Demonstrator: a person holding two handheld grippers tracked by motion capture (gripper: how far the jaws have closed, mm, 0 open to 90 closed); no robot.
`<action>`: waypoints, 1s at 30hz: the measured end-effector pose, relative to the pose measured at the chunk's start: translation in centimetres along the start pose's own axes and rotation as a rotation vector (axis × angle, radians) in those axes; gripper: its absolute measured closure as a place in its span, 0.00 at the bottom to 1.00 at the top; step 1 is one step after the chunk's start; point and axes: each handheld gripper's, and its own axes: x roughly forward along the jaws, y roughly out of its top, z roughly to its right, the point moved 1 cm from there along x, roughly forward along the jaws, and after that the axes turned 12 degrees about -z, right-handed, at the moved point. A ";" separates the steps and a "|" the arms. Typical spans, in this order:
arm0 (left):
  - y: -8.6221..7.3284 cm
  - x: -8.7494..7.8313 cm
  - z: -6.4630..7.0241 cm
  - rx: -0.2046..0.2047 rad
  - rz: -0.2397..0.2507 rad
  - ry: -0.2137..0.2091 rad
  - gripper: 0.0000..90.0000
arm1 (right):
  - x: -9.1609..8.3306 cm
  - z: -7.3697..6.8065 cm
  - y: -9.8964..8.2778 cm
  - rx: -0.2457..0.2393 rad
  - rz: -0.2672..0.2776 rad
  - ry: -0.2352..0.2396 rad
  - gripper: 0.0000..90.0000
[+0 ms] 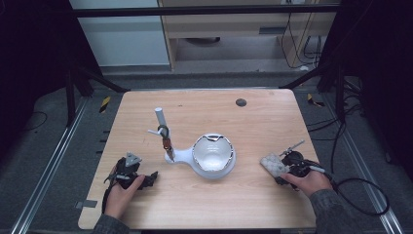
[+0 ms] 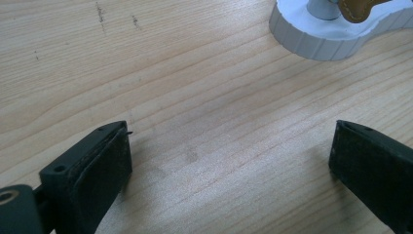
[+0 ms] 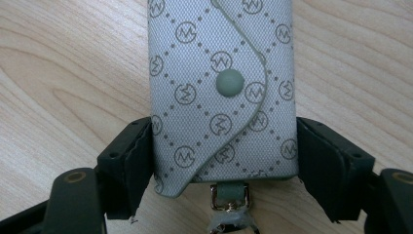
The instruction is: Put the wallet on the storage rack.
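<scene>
The grey key pouch (image 3: 221,92) sits clamped by its two long edges between the pads of my right gripper (image 3: 224,161) near the right edge of the wooden table (image 1: 243,204). My left gripper (image 2: 229,161) rests with its jaws wide apart over bare wood, touching nothing. Dark floor and cables surround the table. The pouch's long axis runs straight away from my jaws, clasp end toward me.

Circled "M" monograms, perhaps, on pouch (image 3: 221,87)

Lab – framed test table (image 1: 146,105), trailing cables (image 1: 363,197).
</scene>
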 end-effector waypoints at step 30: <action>0.0 0.0 0.1 0.002 -0.001 -0.002 0.01 | -8.8 -5.0 2.3 -0.252 0.067 -0.108 0.35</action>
